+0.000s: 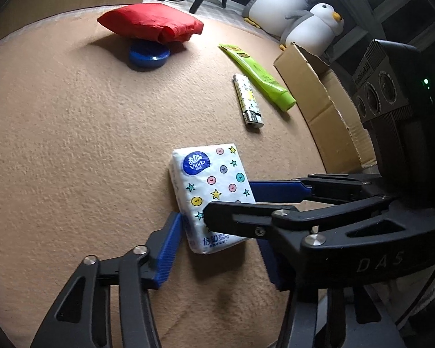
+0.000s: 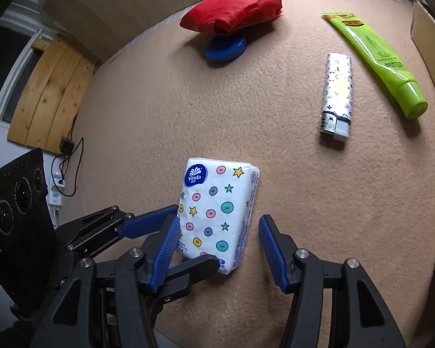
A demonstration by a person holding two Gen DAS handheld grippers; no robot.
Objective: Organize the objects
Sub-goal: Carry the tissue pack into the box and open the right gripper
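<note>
Both grippers crowd the white star-and-button-printed tissue pack (image 2: 217, 214) near the tan felt bench's (image 2: 319, 203) front edge: right gripper (image 2: 217, 249) jaws wide around it, left gripper (image 1: 220, 249) jaws wide too. Nothing sorted yet; patterned lighter (image 2: 337, 95), green tube (image 2: 377, 58), red pouch (image 2: 235, 10) wait.

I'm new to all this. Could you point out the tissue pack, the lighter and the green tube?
tissue pack (image 2: 217, 208), right wrist view, middle of its printed top.
lighter (image 2: 337, 87), right wrist view, mid-body.
green tube (image 2: 377, 55), right wrist view, middle of its body.
</note>
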